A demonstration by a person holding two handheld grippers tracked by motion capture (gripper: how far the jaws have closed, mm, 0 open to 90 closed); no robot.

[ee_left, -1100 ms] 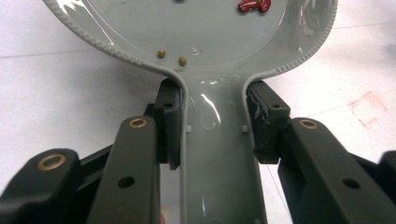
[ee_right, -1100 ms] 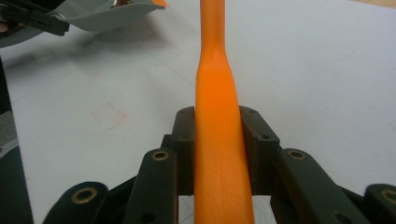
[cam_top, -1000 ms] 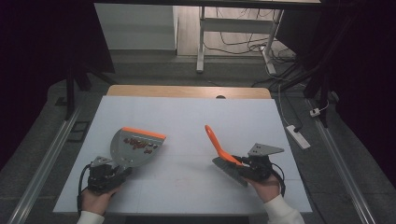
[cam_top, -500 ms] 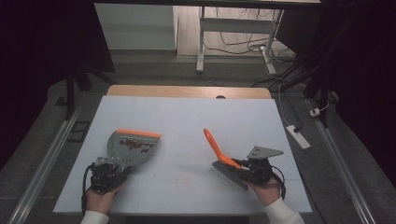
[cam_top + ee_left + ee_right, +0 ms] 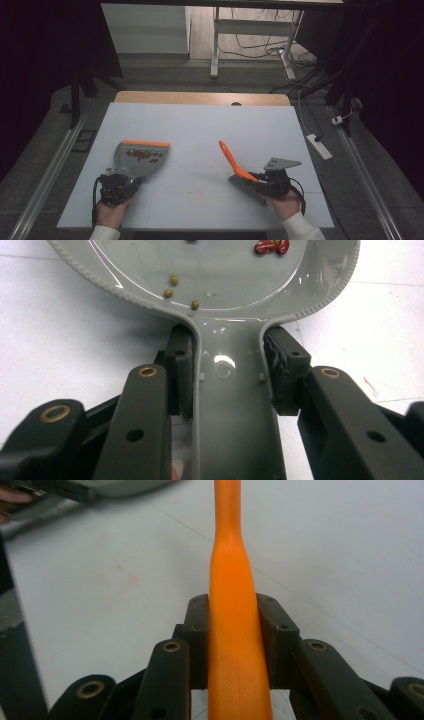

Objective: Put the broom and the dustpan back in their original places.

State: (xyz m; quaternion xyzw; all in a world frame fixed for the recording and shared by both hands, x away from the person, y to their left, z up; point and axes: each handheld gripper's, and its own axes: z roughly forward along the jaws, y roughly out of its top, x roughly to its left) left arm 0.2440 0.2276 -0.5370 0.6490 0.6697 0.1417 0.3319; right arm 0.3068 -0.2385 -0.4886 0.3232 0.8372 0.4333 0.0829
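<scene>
A grey dustpan [image 5: 142, 156] with an orange front lip lies on the white table at the left. Red beans [image 5: 145, 155] are scattered in its pan. My left gripper [image 5: 126, 180] is shut on its grey handle. In the left gripper view the pads [image 5: 282, 371] press both sides of the handle [image 5: 230, 405], with red beans [image 5: 272, 247] and small olive beans [image 5: 172, 280] in the pan beyond. An orange-handled brush [image 5: 234, 162] with grey bristles slants up at the right. My right gripper [image 5: 259, 183] is shut on it; its jaws clamp the orange handle [image 5: 232, 580].
The white table board [image 5: 200, 125] has a wooden strip along its far edge and a few faint red marks near the middle front. A power strip [image 5: 318, 146] lies on the floor at the right. Metal rails run along both sides of the table.
The dustpan has turned slightly, so its orange lip now lies squarer to the far edge, and it has shifted a little left. The brush has hardly moved.
</scene>
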